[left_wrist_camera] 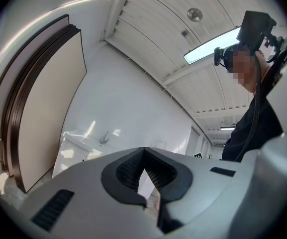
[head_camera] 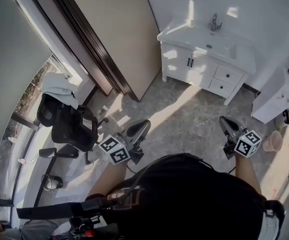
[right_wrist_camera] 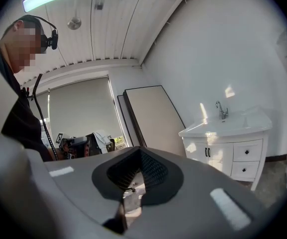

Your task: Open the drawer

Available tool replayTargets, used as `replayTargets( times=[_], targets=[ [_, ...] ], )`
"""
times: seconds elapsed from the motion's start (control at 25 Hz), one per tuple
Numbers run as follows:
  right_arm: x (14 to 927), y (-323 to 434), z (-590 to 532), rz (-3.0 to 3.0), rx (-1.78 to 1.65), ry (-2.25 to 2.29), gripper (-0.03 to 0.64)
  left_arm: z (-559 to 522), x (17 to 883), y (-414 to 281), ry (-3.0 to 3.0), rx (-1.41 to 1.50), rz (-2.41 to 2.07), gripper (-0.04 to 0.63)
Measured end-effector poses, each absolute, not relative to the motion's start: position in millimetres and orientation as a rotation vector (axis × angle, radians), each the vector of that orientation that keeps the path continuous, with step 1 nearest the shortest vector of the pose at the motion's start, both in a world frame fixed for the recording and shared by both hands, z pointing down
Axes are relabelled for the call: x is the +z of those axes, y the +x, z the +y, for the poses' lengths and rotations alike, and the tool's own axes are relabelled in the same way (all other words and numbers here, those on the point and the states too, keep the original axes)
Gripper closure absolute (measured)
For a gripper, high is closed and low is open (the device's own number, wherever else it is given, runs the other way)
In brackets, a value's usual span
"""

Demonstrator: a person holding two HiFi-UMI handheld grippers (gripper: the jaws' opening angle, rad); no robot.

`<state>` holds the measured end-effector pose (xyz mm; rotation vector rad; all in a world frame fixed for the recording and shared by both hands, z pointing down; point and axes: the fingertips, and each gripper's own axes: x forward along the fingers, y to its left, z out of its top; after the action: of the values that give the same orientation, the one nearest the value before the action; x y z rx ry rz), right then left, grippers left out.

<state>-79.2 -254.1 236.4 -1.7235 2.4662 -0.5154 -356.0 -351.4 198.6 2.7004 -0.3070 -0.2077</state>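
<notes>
A white vanity [head_camera: 202, 48] with a basin and tap stands against the far wall. On its right side are two closed drawers with dark knobs, the upper drawer [head_camera: 228, 75] above the lower drawer [head_camera: 221, 87]. The right gripper view also shows the vanity [right_wrist_camera: 223, 133] and its upper drawer [right_wrist_camera: 246, 151], well ahead. My left gripper [head_camera: 143, 125] and right gripper [head_camera: 224, 121] hang over the floor close to the person, far from the vanity. Both are shut with nothing in them, as the left gripper [left_wrist_camera: 143, 150] and right gripper [right_wrist_camera: 140, 150] show in their own views.
A large beige panel [head_camera: 114, 29] leans on the wall left of the vanity. A black office chair [head_camera: 69, 126] with a white cloth [head_camera: 59, 84] on it stands at the left by the window. At the right are a white cabinet [head_camera: 279, 94] and a pale bucket [head_camera: 273, 141].
</notes>
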Motion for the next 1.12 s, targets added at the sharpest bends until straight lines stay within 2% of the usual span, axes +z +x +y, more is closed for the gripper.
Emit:
replayTargets(
  times=[0.32, 0.68, 1.12],
  targets=[
    [211.3, 6.1, -343.6, 2.615, -0.464, -1.547, 0.615, -397.5, 179.9, -275.3, 2.702, -0.264, -0.48, 0.595],
    [219.7, 94.0, -386.1, 2.64, -0.489, -1.513, 0.615, -434.7, 181.7, -181.7, 2.703, -0.269, -0.492, 0.595],
    [235.2, 138.6, -443.1, 2.514, -0.508, -1.666, 0.615, -523.4, 194.6, -141.2, 2.704, -0.226, -0.363, 0.595]
  ],
)
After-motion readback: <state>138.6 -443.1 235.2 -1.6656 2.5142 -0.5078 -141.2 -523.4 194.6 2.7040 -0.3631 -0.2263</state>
